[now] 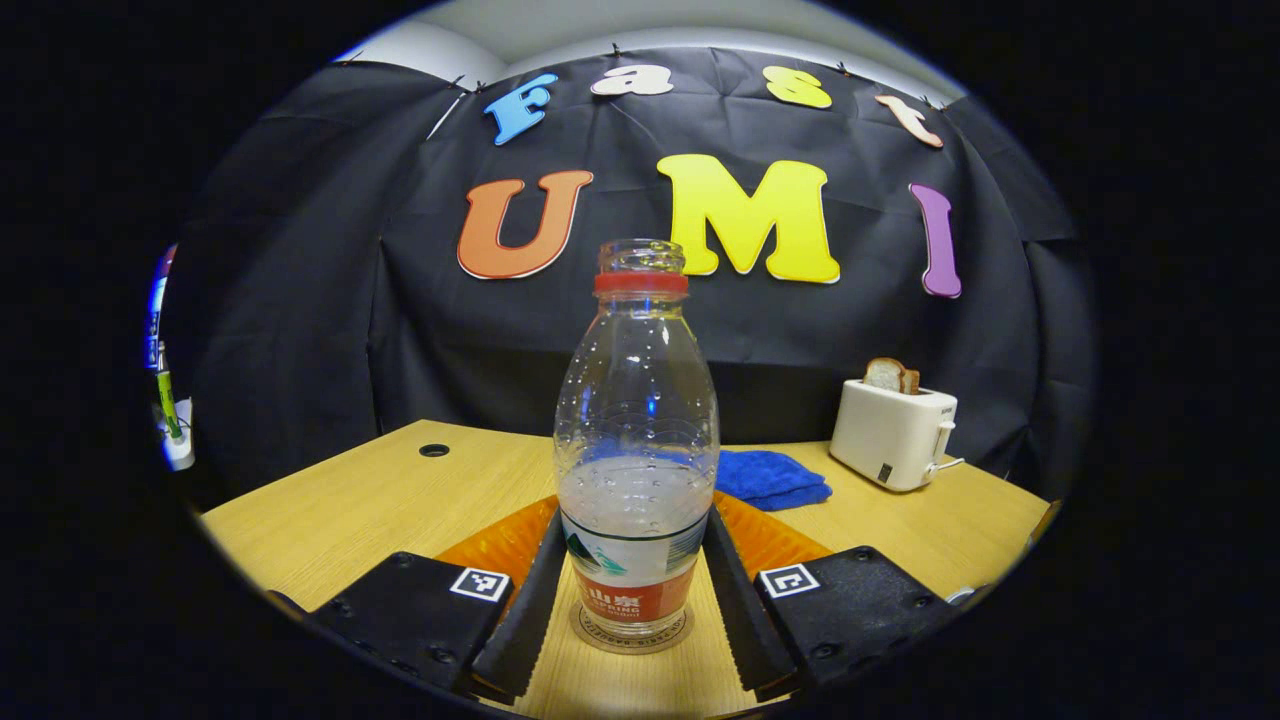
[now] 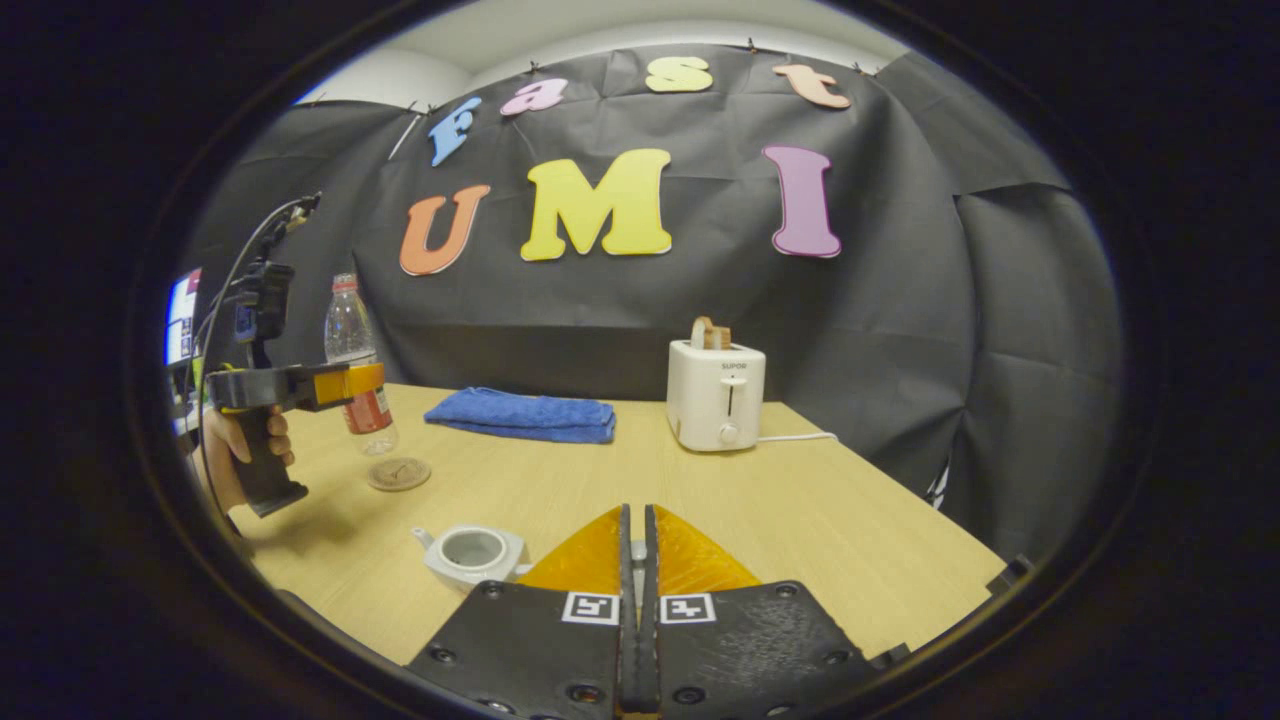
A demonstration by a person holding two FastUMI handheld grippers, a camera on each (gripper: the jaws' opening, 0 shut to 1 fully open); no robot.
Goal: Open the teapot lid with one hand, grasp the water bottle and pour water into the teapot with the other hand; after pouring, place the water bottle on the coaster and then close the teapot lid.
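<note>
A clear water bottle (image 1: pixel 637 400) with no cap and a little water stands upright between my left gripper's (image 1: pixel 635 520) fingers, which press on its labelled lower half. Its base hovers just over the round coaster (image 1: pixel 592 634). In the right gripper view the bottle (image 2: pixel 350 320) hangs in the left gripper (image 2: pixel 365 385), a little above and behind the coaster (image 2: pixel 398 473). The pale teapot (image 2: pixel 470 550) sits lidless at the near table edge, just left of my right gripper (image 2: pixel 637 512). That gripper is shut with a pale sliver, apparently the teapot lid, pinched between its fingers.
A folded blue cloth (image 2: pixel 522 414) lies at the back of the wooden table (image 2: pixel 800 520). A white toaster (image 2: pixel 714 395) holding bread stands to its right, its cord trailing right. A person's hand (image 2: pixel 235 450) holds the left gripper's handle. A cable hole (image 1: pixel 434 450) sits far left.
</note>
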